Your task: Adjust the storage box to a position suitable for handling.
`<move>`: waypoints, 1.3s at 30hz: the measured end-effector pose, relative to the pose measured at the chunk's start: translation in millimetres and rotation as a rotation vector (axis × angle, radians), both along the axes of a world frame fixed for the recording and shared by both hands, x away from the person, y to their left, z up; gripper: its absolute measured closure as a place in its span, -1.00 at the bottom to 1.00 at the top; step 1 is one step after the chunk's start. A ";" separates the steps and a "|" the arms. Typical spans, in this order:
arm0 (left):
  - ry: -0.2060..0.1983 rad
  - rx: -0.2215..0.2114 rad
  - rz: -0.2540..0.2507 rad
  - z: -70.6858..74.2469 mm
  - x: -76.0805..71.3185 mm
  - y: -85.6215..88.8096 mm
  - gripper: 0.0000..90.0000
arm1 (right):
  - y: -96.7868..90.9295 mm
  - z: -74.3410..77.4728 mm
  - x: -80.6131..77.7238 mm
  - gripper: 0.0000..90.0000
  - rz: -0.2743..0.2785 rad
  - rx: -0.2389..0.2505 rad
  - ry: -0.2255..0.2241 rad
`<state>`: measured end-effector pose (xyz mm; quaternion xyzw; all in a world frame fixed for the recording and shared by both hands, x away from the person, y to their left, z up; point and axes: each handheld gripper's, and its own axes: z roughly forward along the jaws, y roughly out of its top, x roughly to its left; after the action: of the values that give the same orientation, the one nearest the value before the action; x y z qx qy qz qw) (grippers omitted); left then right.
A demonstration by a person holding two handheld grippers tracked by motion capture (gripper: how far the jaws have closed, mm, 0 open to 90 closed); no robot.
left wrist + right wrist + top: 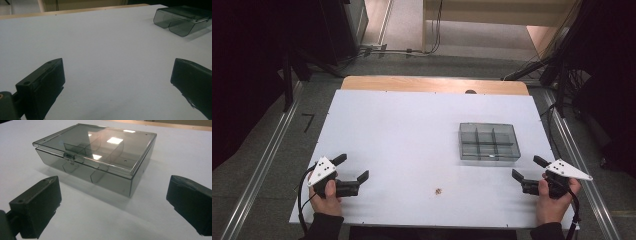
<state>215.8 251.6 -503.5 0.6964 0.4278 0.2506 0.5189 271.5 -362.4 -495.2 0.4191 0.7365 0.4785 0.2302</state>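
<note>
A smoky clear plastic box (pixel 488 141) with inner dividers sits right of the table's middle, its lid down and its small latch (pixel 69 157) facing me. My left gripper (pixel 353 166) rests near the front left, open with nothing between its jaws. My right gripper (pixel 526 167) is at the front right, open and empty, just short of the box's front right corner. In the right gripper view the box (pixel 100 157) lies close ahead of the right gripper (pixel 112 205). In the left gripper view the box (pixel 182 20) is far off at the upper right, beyond the left gripper (pixel 117 82).
A tiny brown speck (pixel 438 191) lies on the white tabletop (pixel 402 125) near the front, between the two hands. A wooden strip (pixel 432 84) runs along the table's far edge. Dark stands and cables surround the table on the grey floor.
</note>
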 end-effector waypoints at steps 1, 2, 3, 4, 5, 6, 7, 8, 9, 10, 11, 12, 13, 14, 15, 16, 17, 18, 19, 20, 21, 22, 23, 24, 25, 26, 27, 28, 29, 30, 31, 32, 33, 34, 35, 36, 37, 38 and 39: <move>0.000 0.000 -0.002 -0.2 0.0 -0.3 -1.00 | -0.2 0.7 1.4 -1.00 0.009 0.004 0.010; -0.001 0.003 -0.005 -0.3 0.0 -0.5 -1.00 | -0.2 1.6 1.8 -1.00 0.010 0.008 0.007; -0.001 0.005 -0.008 -0.4 0.0 -0.7 -1.00 | 0.1 2.7 1.8 -1.00 0.010 0.009 0.004; -0.001 0.007 -0.006 -0.5 -0.5 -1.6 -1.00 | 0.6 3.8 1.9 -1.00 0.011 0.005 0.003; -0.002 0.009 -0.007 -0.6 -0.8 -2.0 -0.99 | 1.6 5.7 2.0 -1.00 0.008 0.000 0.000; -0.003 0.012 -0.008 -0.7 -1.0 -2.3 -0.99 | 2.5 7.6 2.2 -1.00 0.004 -0.005 -0.003; -0.002 0.012 -0.010 -0.9 -1.1 -3.0 -0.99 | 3.3 9.2 2.2 -1.00 0.000 -0.007 -0.002; -0.002 0.013 -0.011 -1.0 -1.3 -3.4 -0.99 | 4.4 11.8 2.9 -1.00 0.001 -0.012 -0.004; -0.001 0.011 -0.011 -1.2 -1.3 -4.1 -0.99 | 4.9 13.4 3.6 -1.00 0.001 -0.011 -0.001; 0.001 0.014 -0.013 -1.5 -1.4 -4.3 -0.99 | 5.6 15.7 4.2 -1.00 0.006 -0.005 0.000; 0.001 0.018 -0.013 -1.8 -1.4 -4.9 -0.99 | 6.6 18.3 4.6 -1.00 0.010 -0.003 0.003; 0.002 0.023 -0.011 -1.9 -1.6 -5.4 -0.99 | 7.7 21.2 6.2 -1.00 0.010 -0.008 0.003; 0.004 0.027 -0.011 -1.8 -1.8 -5.8 -0.99 | 8.3 24.0 7.6 -1.00 0.004 -0.007 0.010; 0.002 0.027 -0.012 -1.9 -1.6 -6.0 -0.99 | 8.7 26.5 9.5 -1.00 0.007 0.000 0.012; 0.002 0.026 -0.011 -1.9 -1.6 -6.1 -0.99 | 9.3 29.2 11.2 -1.00 0.018 0.006 0.013; 0.003 0.025 -0.011 -1.9 -1.5 -5.9 -0.99 | 9.8 31.3 12.4 -1.00 0.022 0.000 0.012; 0.003 0.023 -0.010 -1.9 -1.4 -5.7 -0.99 | 11.5 35.0 14.7 -1.00 0.011 -0.022 0.015; 0.002 0.021 -0.011 -2.0 -1.4 -5.6 -0.99 | 12.3 37.9 16.9 -0.99 0.002 -0.037 0.015; 0.002 0.021 -0.012 -2.0 -1.5 -5.5 -0.99 | 12.6 40.2 18.3 -0.98 -0.009 -0.044 0.013; 0.003 0.023 -0.012 -2.0 -1.6 -5.6 -0.99 | 12.5 43.4 20.1 -0.97 -0.025 -0.049 0.009; 0.004 0.024 -0.012 -2.1 -1.6 -5.8 -0.99 | 11.7 47.0 23.3 -0.97 -0.039 -0.043 0.007; 0.005 0.022 -0.012 -2.2 -1.4 -6.0 -0.99 | 10.9 49.0 25.4 -0.96 -0.044 -0.037 0.013; 0.006 0.021 -0.013 -2.3 -1.2 -6.1 -0.99 | 9.8 51.8 29.7 -0.96 -0.046 -0.028 0.018; 0.007 0.022 -0.014 -2.3 -1.0 -6.1 -0.99 | 9.1 53.8 33.3 -0.95 -0.044 -0.022 0.024; 0.007 0.021 -0.017 -2.3 -1.0 -6.0 -0.99 | 8.8 55.3 36.1 -0.94 -0.039 -0.019 0.029; 0.006 0.019 -0.018 -2.3 -1.1 -6.1 -0.99 | 8.6 58.1 40.4 -0.94 -0.033 -0.025 0.033; 0.007 0.018 -0.021 -2.3 -1.1 -5.9 -0.98 | 8.6 60.5 43.6 -0.94 -0.033 -0.035 0.033; 0.007 0.017 -0.021 -2.3 -1.1 -5.9 -0.98 | 9.1 62.9 46.8 -0.93 -0.036 -0.044 0.036; 0.006 0.016 -0.023 -2.4 -1.2 -5.9 -0.98 | 9.4 65.3 50.6 -0.93 -0.036 -0.059 0.037; 0.006 0.017 -0.023 -2.3 -1.2 -5.8 -0.98 | 9.9 67.6 54.2 -0.93 -0.039 -0.074 0.041; 0.006 0.017 -0.025 -2.3 -1.3 -5.7 -0.98 | 9.9 69.3 57.0 -0.93 -0.041 -0.084 0.042; 0.006 0.015 -0.027 -2.4 -1.3 -5.7 -0.98 | 9.3 71.8 61.8 -0.92 -0.041 -0.093 0.045; 0.006 0.015 -0.027 -2.4 -1.3 -5.7 -0.98 | 8.6 73.5 65.7 -0.92 -0.041 -0.093 0.052; 0.006 0.014 -0.029 -2.4 -1.4 -5.6 -0.98 | 7.6 74.6 68.9 -0.92 -0.041 -0.094 0.056; 0.006 0.013 -0.029 -2.5 -1.4 -5.6 -0.98 | 5.8 75.7 74.3 -0.91 -0.043 -0.089 0.067; 0.006 0.013 -0.030 -2.4 -1.4 -5.7 -0.98 | 4.1 76.2 78.6 -0.91 -0.047 -0.084 0.082; 0.006 0.013 -0.030 -2.5 -1.4 -5.7 -0.98 | 2.5 76.2 83.0 -0.91 -0.051 -0.084 0.090; 0.007 0.016 -0.030 -2.5 -1.3 -5.7 -0.98 | 1.1 75.8 87.2 -0.91 -0.058 -0.089 0.099; 0.008 0.016 -0.029 -2.6 -1.2 -5.8 -0.98 | -0.4 75.1 91.4 -0.91 -0.064 -0.091 0.114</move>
<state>214.6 245.8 -506.1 0.7076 0.4174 0.2437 0.5154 362.9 -362.8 -420.1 0.4583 0.7556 0.4123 0.2217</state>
